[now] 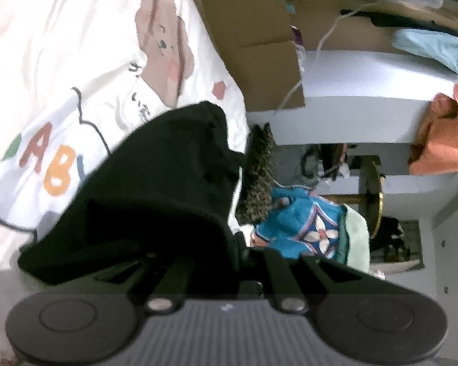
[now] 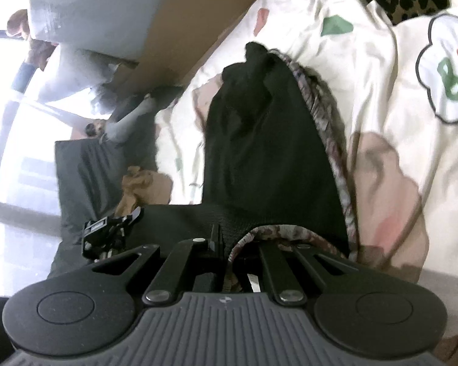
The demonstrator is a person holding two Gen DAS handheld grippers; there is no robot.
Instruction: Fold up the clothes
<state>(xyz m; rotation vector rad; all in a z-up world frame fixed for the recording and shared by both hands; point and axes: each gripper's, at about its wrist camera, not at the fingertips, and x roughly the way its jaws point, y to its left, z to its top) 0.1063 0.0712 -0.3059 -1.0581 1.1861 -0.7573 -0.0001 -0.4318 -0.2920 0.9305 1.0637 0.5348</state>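
Over the bed, with its white printed cover [image 1: 76, 61], a black garment [image 1: 155, 183] hangs between the two grippers. In the left wrist view the left gripper [image 1: 241, 253] has its jaws closed on the cloth, which runs away from them toward the far left and drapes onto the cover. In the right wrist view the right gripper [image 2: 221, 244] has its jaws closed as well, pinching the black garment's near edge, where a patterned lining [image 2: 326, 116] shows along the right side. From these jaws the cloth runs straight ahead, long axis pointing away, narrowing to a bunched far end that rests on the cover. Each hand seems to hold one near corner, so the coming fold likely depends on carrying this near edge forward over the far end.
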